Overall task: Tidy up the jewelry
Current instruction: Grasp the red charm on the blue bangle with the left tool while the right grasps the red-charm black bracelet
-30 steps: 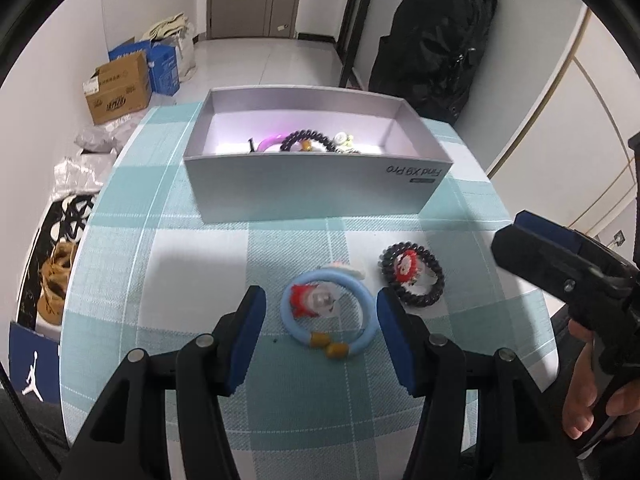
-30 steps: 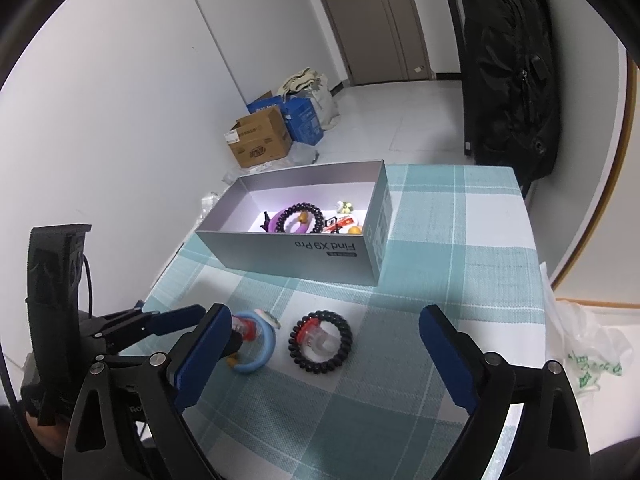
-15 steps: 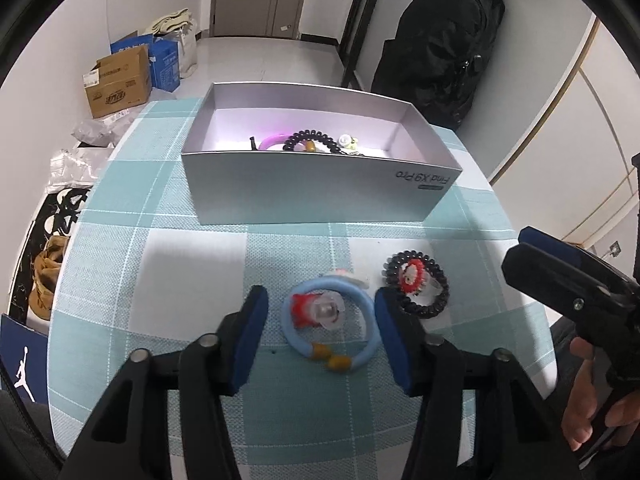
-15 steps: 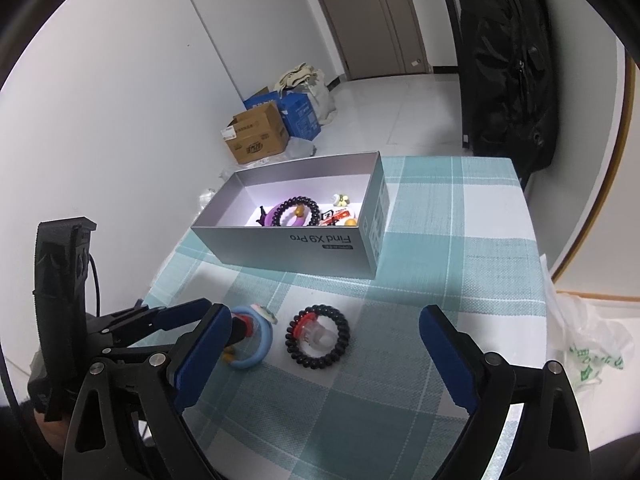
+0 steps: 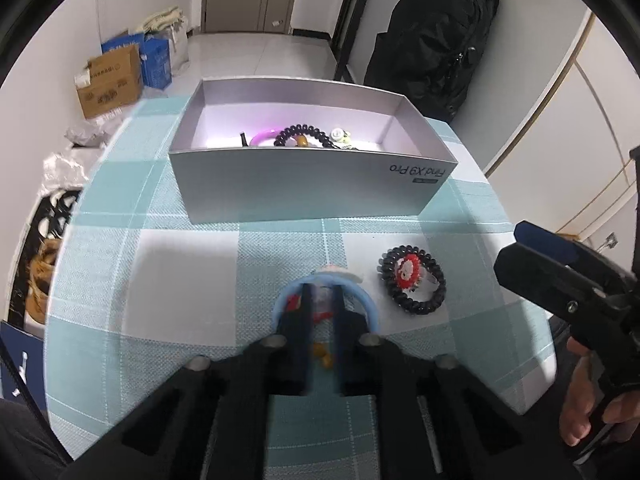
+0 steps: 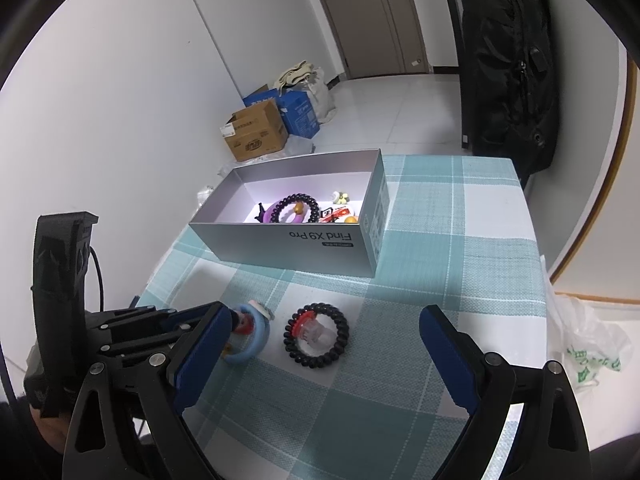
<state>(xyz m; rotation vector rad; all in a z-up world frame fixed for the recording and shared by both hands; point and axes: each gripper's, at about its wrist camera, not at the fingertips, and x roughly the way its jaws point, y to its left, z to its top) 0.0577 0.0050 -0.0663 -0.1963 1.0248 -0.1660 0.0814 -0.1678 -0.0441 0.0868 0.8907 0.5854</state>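
— How many pieces out on the tablecloth (image 6: 460, 220)?

— Two: a blue ring bracelet (image 5: 362, 294), nipped by the narrowed left gripper (image 5: 320, 300), and right of it a black coil bracelet (image 6: 317, 336). Right gripper (image 6: 326, 340) gapes wide.

— The grey box (image 6: 288, 240)?

— Beyond them; another black coil, a purple ring, small charms.

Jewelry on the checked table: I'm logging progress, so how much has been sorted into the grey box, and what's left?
Done: a purple ring, a black coil bracelet and small charms lie in the open grey cardboard box. In hand: the left gripper has closed inside the light-blue ring bracelet, apparently on its clear-and-red charm. Left: a second black coil bracelet with a red charm on the table, under the open right gripper.
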